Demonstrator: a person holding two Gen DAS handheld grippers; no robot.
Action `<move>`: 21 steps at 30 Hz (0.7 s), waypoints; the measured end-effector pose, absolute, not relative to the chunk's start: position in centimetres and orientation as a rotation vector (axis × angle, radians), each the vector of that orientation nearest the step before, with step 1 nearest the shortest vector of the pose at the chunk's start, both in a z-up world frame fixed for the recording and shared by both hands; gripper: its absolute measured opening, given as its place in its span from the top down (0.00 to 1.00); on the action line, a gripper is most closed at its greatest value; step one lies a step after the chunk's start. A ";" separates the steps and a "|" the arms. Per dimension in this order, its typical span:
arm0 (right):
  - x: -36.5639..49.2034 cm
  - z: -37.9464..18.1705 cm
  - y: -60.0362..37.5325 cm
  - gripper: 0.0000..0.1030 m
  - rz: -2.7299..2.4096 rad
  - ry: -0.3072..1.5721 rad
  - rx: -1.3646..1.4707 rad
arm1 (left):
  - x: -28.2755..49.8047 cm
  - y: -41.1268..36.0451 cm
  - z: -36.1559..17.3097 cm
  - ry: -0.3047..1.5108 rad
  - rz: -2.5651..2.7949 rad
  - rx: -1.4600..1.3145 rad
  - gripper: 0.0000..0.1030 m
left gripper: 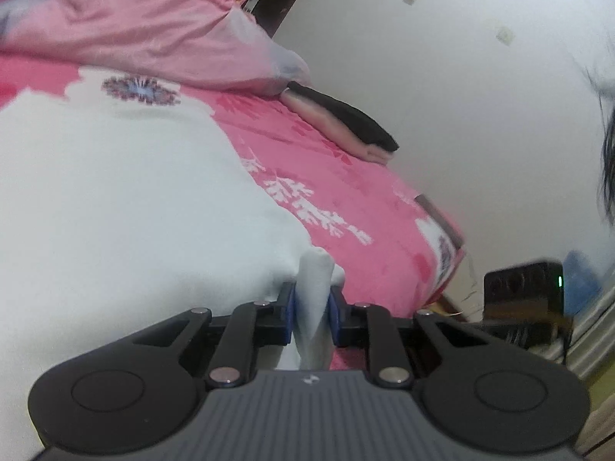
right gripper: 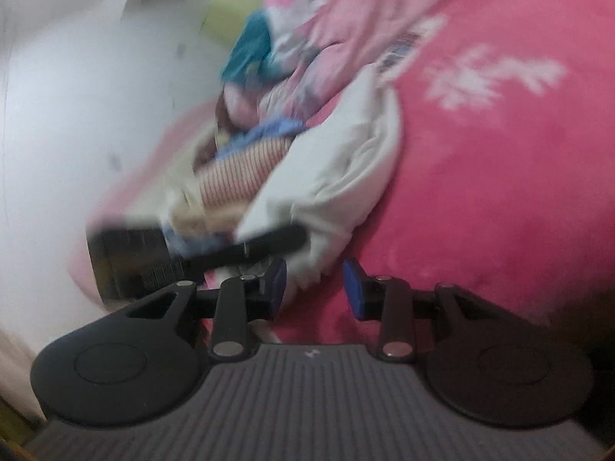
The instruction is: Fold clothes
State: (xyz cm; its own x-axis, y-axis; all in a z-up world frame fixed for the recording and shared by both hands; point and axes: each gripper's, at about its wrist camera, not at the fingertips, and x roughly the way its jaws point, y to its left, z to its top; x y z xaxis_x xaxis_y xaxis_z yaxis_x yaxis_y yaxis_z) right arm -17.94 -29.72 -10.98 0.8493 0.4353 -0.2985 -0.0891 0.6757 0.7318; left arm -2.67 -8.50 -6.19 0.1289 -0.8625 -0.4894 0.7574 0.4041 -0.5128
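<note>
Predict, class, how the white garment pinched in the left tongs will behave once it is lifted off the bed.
The white garment is probably floppy: it bunches into a soft ridge between the left tongs. It likely drapes and trails, since most of it lies spread over the pink bedsheet. It seems light and unlikely to slip.

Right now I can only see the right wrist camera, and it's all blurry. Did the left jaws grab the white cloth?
Observer: Yes. The left gripper has its jaws shut on a pinched-up fold of the white garment.
Operator: Is anything folded yet?
Observer: A folded stack, with a black garment on a pink one, lies on the pink floral bedsheet by the wall.
</note>
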 end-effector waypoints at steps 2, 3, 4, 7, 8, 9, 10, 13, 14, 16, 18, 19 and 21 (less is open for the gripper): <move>-17.6 -10.7 -29.0 0.68 0.292 0.484 0.698 | -1.9 -8.2 -6.5 0.855 -1.198 -0.188 0.82; -17.3 -10.6 -29.0 0.68 0.288 0.475 0.678 | -1.5 -8.1 -6.6 0.869 -1.205 -0.205 0.82; -17.1 -10.5 -29.0 0.68 0.286 0.465 0.662 | -1.3 -8.1 -6.7 0.877 -1.210 -0.213 0.82; -17.0 -10.8 -29.6 0.68 0.318 0.428 0.677 | -0.5 -7.9 -6.9 0.899 -1.220 -0.251 0.82; -17.0 -10.9 -29.8 0.67 0.330 0.416 0.684 | -0.1 -7.7 -7.0 0.916 -1.225 -0.281 0.82; -16.9 -10.8 -29.7 0.67 0.337 0.408 0.689 | 0.4 -7.5 -7.2 0.931 -1.229 -0.310 0.82; -16.7 -10.7 -29.7 0.67 0.344 0.400 0.689 | 0.6 -7.4 -7.3 0.938 -1.233 -0.328 0.82; -16.6 -10.1 -29.1 0.75 0.354 0.378 0.645 | 1.0 -7.1 -7.4 0.950 -1.242 -0.356 0.81; -16.8 -10.1 -28.9 0.80 0.355 0.373 0.631 | 1.2 -7.0 -7.4 0.954 -1.244 -0.365 0.81; -17.2 -9.9 -28.5 0.89 0.351 0.364 0.602 | 1.4 -6.9 -7.5 0.961 -1.247 -0.383 0.80; -17.7 -9.7 -28.3 0.94 0.351 0.352 0.589 | 1.5 -6.7 -7.4 0.965 -1.253 -0.397 0.80; -18.0 -9.6 -28.3 0.95 0.351 0.346 0.584 | 1.6 -6.7 -7.4 0.963 -1.253 -0.395 0.80; -18.8 -9.5 -28.2 1.00 0.368 0.338 0.592 | 1.7 -6.6 -7.3 0.962 -1.251 -0.399 0.79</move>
State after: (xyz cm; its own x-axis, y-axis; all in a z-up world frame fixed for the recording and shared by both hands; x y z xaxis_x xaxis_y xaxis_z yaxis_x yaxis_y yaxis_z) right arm -18.76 -28.22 -9.50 0.8814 0.4271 -0.2016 -0.2370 0.7693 0.5934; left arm 1.66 -6.64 -7.32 0.0061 -0.9203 -0.3911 0.6144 0.3120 -0.7247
